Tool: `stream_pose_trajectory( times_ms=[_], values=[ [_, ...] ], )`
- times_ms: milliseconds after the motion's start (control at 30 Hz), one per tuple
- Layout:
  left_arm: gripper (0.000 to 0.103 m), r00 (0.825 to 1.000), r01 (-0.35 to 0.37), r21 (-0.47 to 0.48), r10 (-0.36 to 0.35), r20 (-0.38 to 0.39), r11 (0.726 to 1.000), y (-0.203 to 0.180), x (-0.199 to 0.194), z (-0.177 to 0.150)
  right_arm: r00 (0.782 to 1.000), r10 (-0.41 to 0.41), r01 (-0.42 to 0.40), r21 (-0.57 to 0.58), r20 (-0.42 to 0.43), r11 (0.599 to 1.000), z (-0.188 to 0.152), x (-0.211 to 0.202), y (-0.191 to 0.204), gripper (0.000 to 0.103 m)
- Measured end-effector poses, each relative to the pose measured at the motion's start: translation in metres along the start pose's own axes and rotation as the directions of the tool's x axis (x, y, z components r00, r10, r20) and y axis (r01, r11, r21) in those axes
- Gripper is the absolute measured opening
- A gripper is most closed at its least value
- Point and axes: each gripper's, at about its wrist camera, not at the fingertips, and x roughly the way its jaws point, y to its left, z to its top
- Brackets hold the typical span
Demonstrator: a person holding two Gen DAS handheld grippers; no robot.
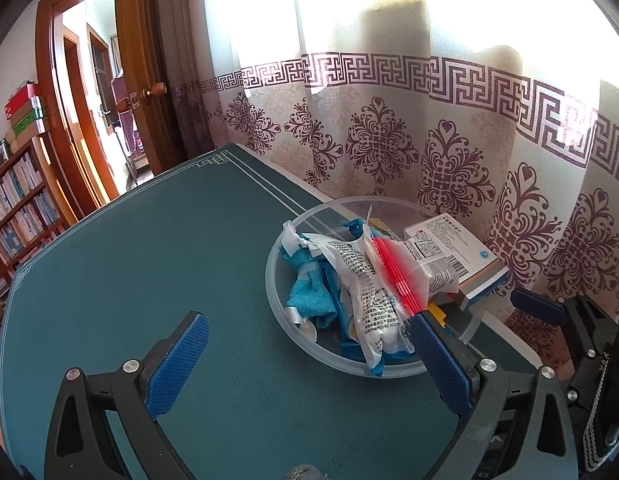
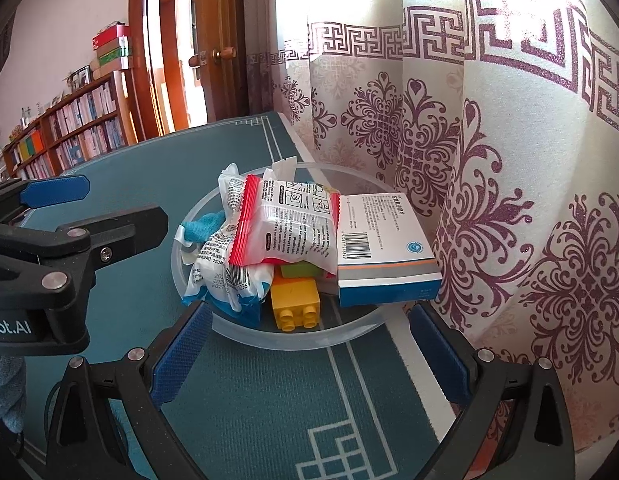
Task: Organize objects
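so the bowl (image 2: 197,216) is the anchor: a clear, shallow dish sitting on the teal mat (image 1: 129,248) close to the mat's curtain-side edge, with the patterned curtain (image 2: 489,152) hanging just behind it. inside the bowl everything is piled together. a white and blue box (image 2: 383,248) leans on the curtain side of the bowl, its barcode facing up. a red-edged sachet (image 2: 293,224) lies across the middle of the pile, touching the box. a white and blue packet (image 2: 225,256) is slumped beside the sachet on the side away from the curtain, and a blue cloth (image 2: 201,230) peeks out behind that packet, against the bowl's wall. under the sachet, at the near side of the bowl, sits a yellow brick (image 2: 295,302) with a green brick (image 2: 301,269) just behind it. the left gripper (image 1: 309,332) hangs in front of the bowl with its jaws spread wide and nothing between them; one blue pad overlaps the bowl's near rim in its own view, though whether it touches i cannot tell. the right gripper (image 2: 309,320) is also gaping wide and empty, its pads straddling the near rim of the bowl. beyond the far end of the mat from the bowl stand a bookshelf (image 2: 69,128) and a wooden door (image 2: 221,40).
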Motion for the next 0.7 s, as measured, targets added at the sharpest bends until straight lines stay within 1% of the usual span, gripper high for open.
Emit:
stream_pose_trajectory(
  times_ms=[700],
  values=[
    [0.103,1.000,-0.005,-0.002,0.005,-0.010,1.000,0.0018,0.0013,-0.0033,1.000,0.006,-0.006,-0.003,-0.011,1.000,-0.0012,0.0026,0.0024,0.100]
  ],
)
